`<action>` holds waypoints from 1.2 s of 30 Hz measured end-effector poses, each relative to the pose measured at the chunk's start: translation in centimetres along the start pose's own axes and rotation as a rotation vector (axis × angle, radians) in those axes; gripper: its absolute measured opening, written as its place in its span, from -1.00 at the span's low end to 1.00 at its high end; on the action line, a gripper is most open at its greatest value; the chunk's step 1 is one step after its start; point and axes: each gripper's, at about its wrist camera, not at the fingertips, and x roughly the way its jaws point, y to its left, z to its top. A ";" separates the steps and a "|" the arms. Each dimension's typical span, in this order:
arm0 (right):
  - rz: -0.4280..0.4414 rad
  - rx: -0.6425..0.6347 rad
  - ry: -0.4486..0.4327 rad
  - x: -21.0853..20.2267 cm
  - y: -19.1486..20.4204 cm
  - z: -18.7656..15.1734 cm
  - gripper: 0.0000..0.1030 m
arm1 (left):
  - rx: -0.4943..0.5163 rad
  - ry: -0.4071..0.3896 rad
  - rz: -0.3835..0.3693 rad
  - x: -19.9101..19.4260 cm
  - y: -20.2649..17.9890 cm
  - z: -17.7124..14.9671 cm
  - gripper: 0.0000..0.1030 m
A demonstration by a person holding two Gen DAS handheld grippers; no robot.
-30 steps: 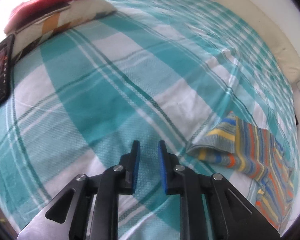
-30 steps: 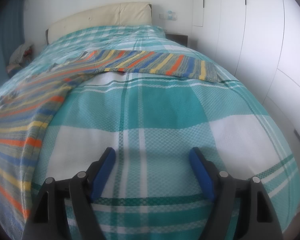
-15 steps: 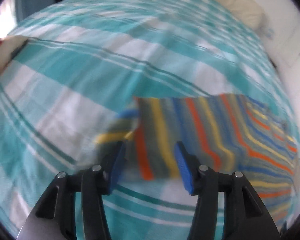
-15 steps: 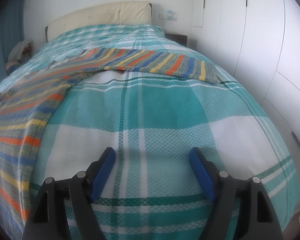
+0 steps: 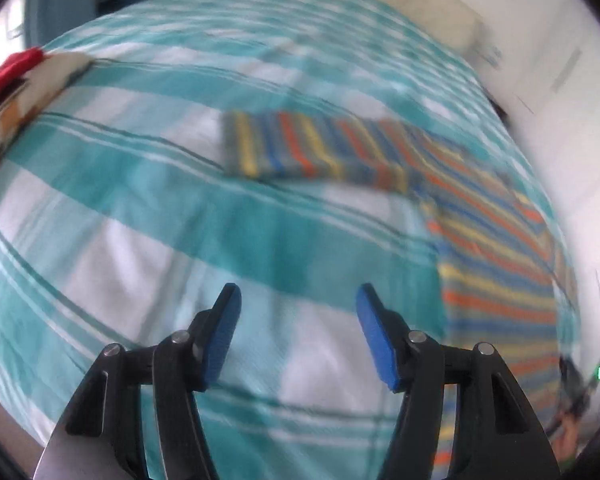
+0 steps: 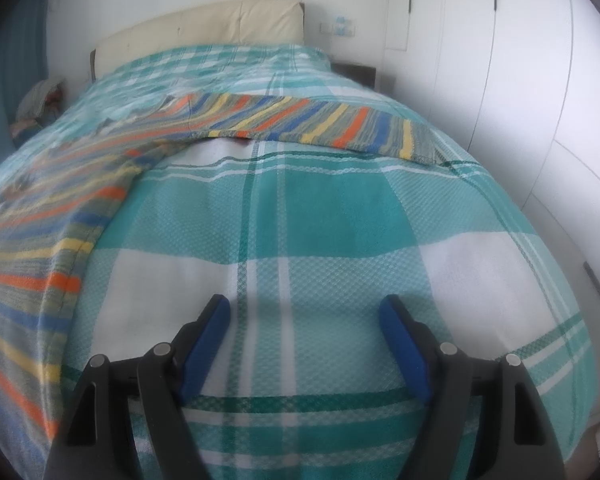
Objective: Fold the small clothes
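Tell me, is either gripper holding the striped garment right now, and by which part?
Neither. The left gripper and right gripper are open over the bedspread.

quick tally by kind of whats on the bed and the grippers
striped garment: 1
checked bedspread: 1
pillow with a red item on it: 1
grippers, both open: 2, left gripper, right gripper
total: 5

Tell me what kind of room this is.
Most likely a bedroom: a bed under a teal-and-white checked bedspread, a cream padded headboard against the wall, and tall white wardrobe doors beside it.
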 end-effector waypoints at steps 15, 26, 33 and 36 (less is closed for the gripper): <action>0.589 0.077 0.402 -3.8 5.2 -4.3 -0.91 | 0.362 0.129 -0.083 0.8 -12.6 -13.6 -0.93; 0.513 0.073 0.426 -2.7 5.2 -5.3 -0.92 | 0.321 0.143 -0.087 0.7 -10.8 -15.4 -0.84; 0.419 0.029 0.362 -6.3 3.2 -3.9 -0.18 | 0.418 -0.082 0.094 -5.5 -11.9 -14.6 0.46; 0.386 0.059 0.250 -7.7 1.2 -0.5 -0.04 | 0.363 -0.214 0.010 -7.5 -13.1 -11.7 0.76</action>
